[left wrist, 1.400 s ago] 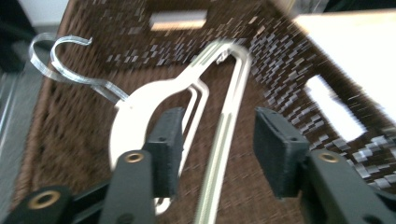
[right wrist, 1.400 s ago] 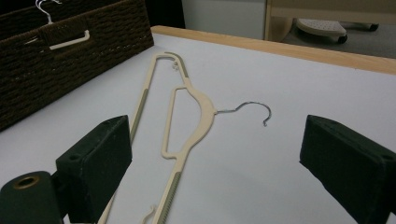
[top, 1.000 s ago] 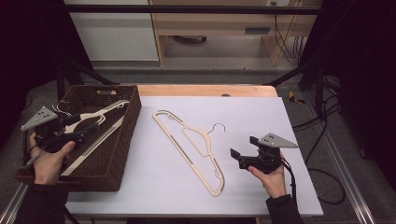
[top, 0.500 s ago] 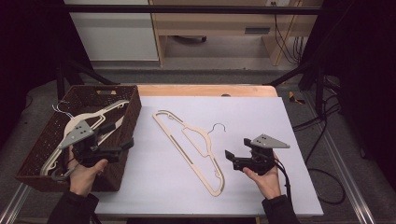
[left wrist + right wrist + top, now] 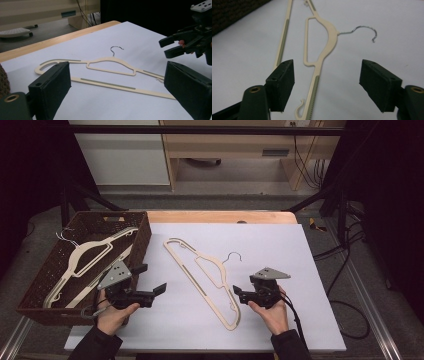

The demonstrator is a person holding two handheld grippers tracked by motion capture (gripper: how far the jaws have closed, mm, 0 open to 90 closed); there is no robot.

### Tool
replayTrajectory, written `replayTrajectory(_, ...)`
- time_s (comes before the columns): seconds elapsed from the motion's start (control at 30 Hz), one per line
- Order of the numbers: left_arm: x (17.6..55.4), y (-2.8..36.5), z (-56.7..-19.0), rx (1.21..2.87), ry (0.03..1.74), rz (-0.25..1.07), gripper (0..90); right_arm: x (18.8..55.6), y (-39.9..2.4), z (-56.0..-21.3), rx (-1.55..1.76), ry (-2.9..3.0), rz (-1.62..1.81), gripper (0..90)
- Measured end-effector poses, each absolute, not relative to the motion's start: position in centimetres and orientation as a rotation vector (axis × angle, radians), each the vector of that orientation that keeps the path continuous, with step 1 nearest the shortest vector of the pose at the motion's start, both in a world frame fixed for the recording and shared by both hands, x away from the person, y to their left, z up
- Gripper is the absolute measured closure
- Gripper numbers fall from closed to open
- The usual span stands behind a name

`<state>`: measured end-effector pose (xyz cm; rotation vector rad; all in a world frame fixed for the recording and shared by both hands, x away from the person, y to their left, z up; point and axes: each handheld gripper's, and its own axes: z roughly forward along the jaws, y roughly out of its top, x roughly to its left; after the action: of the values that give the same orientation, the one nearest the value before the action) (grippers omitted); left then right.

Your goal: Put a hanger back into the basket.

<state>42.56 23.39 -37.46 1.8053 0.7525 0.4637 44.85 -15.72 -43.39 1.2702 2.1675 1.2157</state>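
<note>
A cream hanger (image 5: 202, 275) with a wire hook lies flat on the white sheet, running from back left to front right. My left gripper (image 5: 151, 279) hovers just right of the basket and points at the hanger (image 5: 107, 83). It is open wide with nothing between the jaws, which have just opened a little further. My right gripper (image 5: 239, 295) sits close to the hanger's near end, pointing left. Its jaws have just been closing but stand open (image 5: 328, 72). One hanger arm (image 5: 315, 75) lies on the table under the gap, untouched. The left gripper view also shows the right gripper (image 5: 166, 47).
A dark wicker basket (image 5: 40, 285) stands at the left of the table with another cream hanger (image 5: 85, 255) lying in it. A wooden table edge (image 5: 220, 216) runs along the back. Cables hang beside the table at the right.
My left hand has come out of the basket and moved right, over its rim, toward the hanger on the sheet. My right gripper has edged left and down, and its jaws have narrowed.
</note>
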Motion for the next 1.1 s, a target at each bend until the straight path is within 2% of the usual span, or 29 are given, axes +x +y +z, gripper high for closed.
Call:
replayTrajectory(0.53, 42.4, 23.4, -37.8, 1.811, 0.765, 0.462, 7.3, 46.2, -12.3, -47.3, 1.313, 2.329, 0.958, 59.2)
replayTrajectory(0.77, 42.4, 23.3, -37.9, 1.817, 0.779, 0.478, 7.3, 45.8, -11.5, -47.4, 1.283, 2.316, 0.867, 69.9)
replayTrajectory(0.87, 42.3, 23.2, -38.0, 1.818, 0.785, 0.476, 7.3, 45.7, -11.0, -47.3, 1.286, 2.325, 0.845, 77.4)
replayTrajectory(1.1, 42.1, 22.8, -37.9, 1.823, 0.78, 0.478, 7.3, 46.5, -11.6, -47.0, 1.459, 2.332, 0.903, 79.5)
